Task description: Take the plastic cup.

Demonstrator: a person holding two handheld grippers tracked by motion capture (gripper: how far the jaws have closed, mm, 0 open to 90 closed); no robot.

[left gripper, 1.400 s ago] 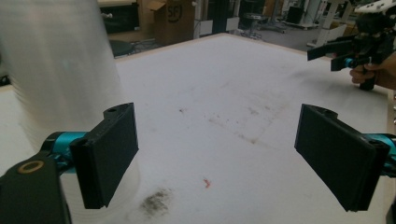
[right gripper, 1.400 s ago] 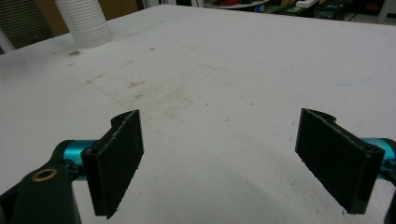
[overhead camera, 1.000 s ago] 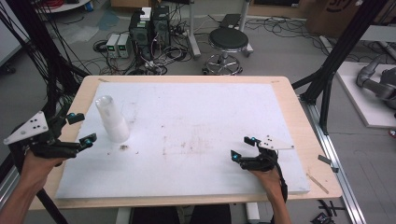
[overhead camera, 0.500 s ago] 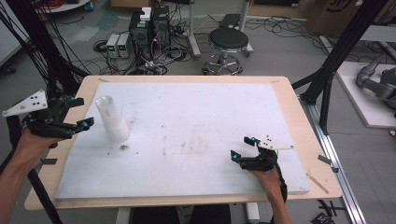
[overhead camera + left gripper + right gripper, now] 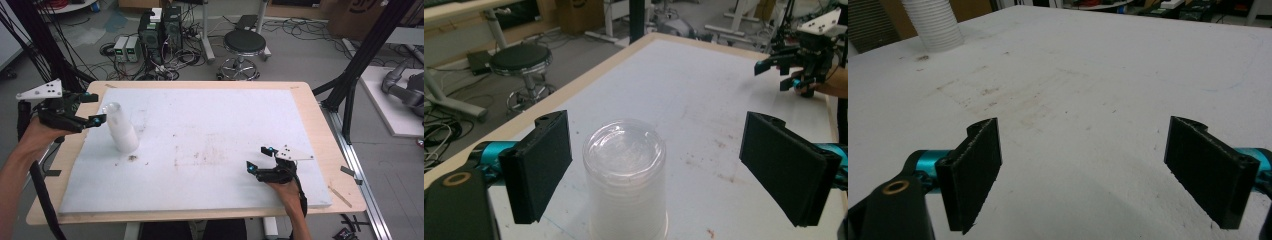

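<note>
White table (image 5: 210, 125), far left: upturned cup stack (image 5: 121, 129) is approached.
Left gripper (image 5: 85, 109) and right gripper (image 5: 260, 160) are held wide open, empty; closing on the stack is likely needed next.

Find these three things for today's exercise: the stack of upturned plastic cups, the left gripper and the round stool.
stack of cups (image 5: 625, 165), left gripper view, on its upturned clear base.
left gripper (image 5: 93, 108), high view, midway between its open fingertips.
stool (image 5: 244, 42), high view, on the black seat.
</note>
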